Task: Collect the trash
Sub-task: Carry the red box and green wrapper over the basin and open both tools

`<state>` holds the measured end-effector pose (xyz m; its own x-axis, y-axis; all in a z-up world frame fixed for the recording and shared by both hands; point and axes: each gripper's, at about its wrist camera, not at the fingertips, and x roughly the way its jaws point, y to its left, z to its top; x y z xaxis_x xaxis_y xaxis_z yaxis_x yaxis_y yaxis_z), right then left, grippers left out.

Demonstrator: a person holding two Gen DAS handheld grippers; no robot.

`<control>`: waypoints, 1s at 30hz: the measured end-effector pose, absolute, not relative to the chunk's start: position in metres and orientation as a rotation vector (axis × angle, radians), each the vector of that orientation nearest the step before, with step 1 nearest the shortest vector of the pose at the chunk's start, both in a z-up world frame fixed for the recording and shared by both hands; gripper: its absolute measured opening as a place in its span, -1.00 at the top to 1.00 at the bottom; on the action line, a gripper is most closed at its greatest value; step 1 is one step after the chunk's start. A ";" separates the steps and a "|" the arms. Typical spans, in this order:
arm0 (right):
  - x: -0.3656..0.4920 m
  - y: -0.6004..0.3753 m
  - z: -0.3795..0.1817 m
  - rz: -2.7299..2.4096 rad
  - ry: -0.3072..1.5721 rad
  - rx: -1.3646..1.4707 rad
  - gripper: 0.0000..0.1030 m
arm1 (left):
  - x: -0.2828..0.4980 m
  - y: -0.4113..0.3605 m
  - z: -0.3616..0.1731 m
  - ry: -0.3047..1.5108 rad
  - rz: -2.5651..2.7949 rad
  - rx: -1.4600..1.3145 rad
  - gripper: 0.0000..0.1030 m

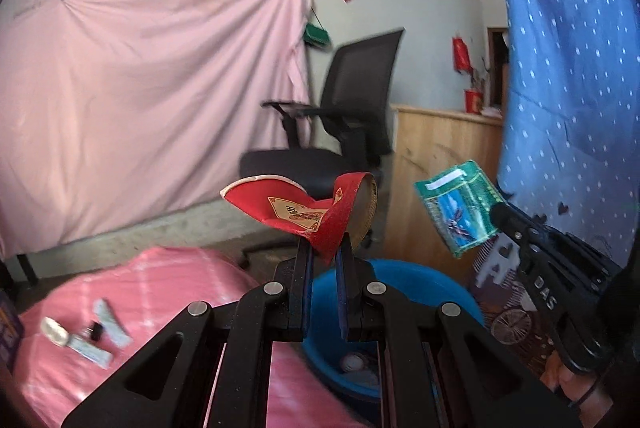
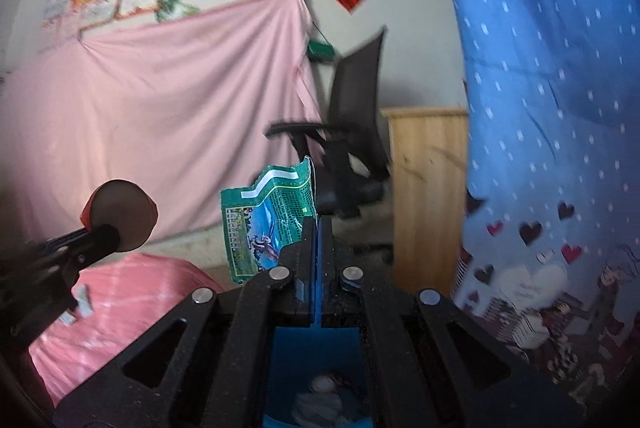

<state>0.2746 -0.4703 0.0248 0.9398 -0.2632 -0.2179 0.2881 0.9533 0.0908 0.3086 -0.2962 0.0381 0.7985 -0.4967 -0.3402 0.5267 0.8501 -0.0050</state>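
Left wrist view: the left claw (image 1: 325, 248) pinches a crumpled red wrapper (image 1: 304, 212); the blue basin (image 1: 420, 280) sits just below, at five o'clock. The right claw (image 1: 505, 215) pinches a green packet (image 1: 456, 212), farther at three o'clock.

Left wrist view: rides behind the left gripper (image 1: 324, 252), facing slightly downward toward the far wall; pink sheet (image 1: 140, 108) far left, office chair (image 1: 344, 132) centre, blue basin (image 1: 420, 288) close below. Right wrist view: same heading, from just right of it, behind the right gripper (image 2: 318, 228). Shared: sheet (image 2: 160, 116), chair (image 2: 352, 148), basin (image 2: 316, 356), blue curtain (image 1: 568, 68) near right (image 2: 540, 88). Each view catches the other gripper.
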 end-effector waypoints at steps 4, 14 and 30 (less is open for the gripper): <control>0.284 -0.494 0.012 -0.301 0.292 0.154 0.75 | 0.315 -0.315 0.023 0.405 -0.573 0.104 0.84; 0.298 -0.509 -0.016 -0.306 0.443 0.191 0.75 | 0.333 -0.339 -0.009 0.562 -0.628 0.122 0.84; 0.317 -0.513 -0.033 -0.250 0.562 0.224 0.62 | 0.357 -0.340 -0.032 0.764 -0.624 0.092 0.76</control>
